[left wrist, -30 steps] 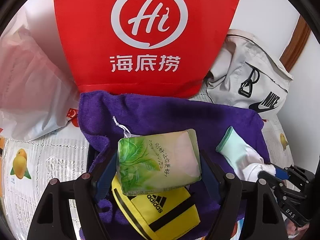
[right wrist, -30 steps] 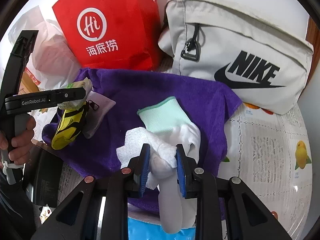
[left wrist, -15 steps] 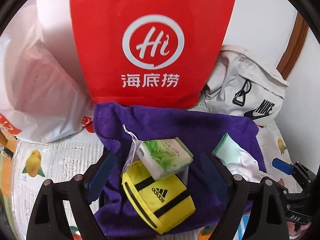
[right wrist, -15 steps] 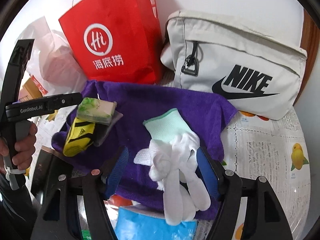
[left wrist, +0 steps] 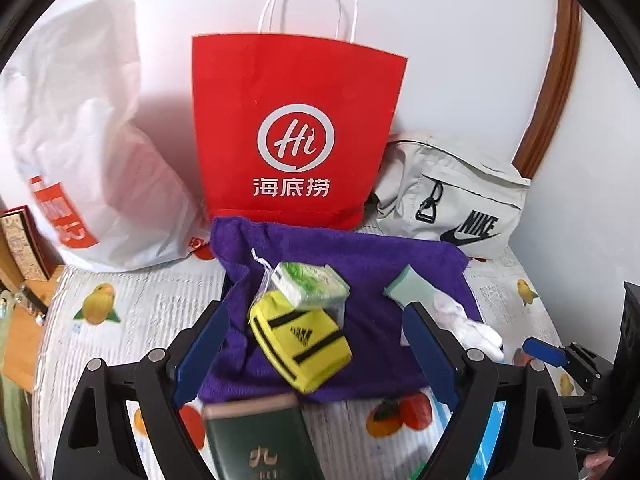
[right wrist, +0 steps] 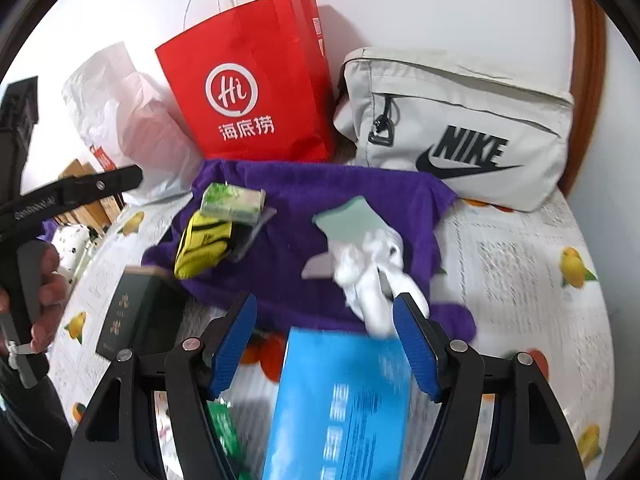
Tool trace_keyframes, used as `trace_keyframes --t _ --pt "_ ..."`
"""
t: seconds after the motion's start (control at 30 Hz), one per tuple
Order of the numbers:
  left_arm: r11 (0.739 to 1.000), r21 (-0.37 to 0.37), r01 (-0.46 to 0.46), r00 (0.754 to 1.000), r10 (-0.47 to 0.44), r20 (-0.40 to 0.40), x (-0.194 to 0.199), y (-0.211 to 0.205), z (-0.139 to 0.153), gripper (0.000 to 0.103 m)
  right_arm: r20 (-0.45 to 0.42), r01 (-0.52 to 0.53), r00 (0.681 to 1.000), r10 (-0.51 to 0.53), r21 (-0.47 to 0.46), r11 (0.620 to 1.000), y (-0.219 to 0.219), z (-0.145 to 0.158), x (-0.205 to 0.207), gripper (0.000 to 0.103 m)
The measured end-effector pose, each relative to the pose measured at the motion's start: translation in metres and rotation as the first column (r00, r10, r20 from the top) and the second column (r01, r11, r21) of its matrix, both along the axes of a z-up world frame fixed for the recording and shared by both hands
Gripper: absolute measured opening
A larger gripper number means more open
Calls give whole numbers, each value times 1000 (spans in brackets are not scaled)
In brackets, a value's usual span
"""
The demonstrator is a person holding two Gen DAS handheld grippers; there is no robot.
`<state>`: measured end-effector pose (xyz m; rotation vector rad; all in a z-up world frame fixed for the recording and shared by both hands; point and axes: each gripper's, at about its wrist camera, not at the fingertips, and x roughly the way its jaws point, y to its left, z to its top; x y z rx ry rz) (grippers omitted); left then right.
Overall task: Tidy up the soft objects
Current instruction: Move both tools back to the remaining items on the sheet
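A purple towel (left wrist: 360,252) (right wrist: 304,196) lies on the table. On it rest a green tissue pack (left wrist: 310,285) (right wrist: 232,202), atop a yellow Adidas pouch (left wrist: 300,340) (right wrist: 202,250), and white gloves with a mint cuff (left wrist: 448,308) (right wrist: 368,264). My left gripper (left wrist: 312,356) is open and empty, pulled back above the pouch. My right gripper (right wrist: 324,344) is open and empty, just short of the gloves.
A red Hi paper bag (left wrist: 296,128) (right wrist: 248,80), a white plastic bag (left wrist: 80,152) and a grey Nike bag (left wrist: 460,200) (right wrist: 460,128) stand behind the towel. A dark green box (left wrist: 260,440) (right wrist: 136,312) and a blue box (right wrist: 340,408) lie near me.
Both grippers opened, letting go of the tissue pack and the gloves onto the towel, then drew back toward me.
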<state>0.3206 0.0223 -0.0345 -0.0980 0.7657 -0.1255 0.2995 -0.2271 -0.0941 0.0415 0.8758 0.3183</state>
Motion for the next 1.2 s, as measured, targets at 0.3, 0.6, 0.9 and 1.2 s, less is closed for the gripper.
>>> trace_keyframes --t 0.3,0.6,0.9,1.2 --pt "997 52 51 998 -49 -45 -62 -11 -5 88 24 6 1000 -4 -52 999 3 2 -64 70" --pt "995 56 77 990 -70 -120 -119 -17 -40 88 28 -55 998 58 -78 995 19 -9 -133 70" --pt "997 47 60 986 -52 -161 -158 -12 -84 88 -15 -89 996 88 -39 995 26 -43 -174 70" --pt "1000 -1 -17 979 16 -202 -176 23 -114 88 -71 -94 993 92 -21 995 58 -87 -158 70"
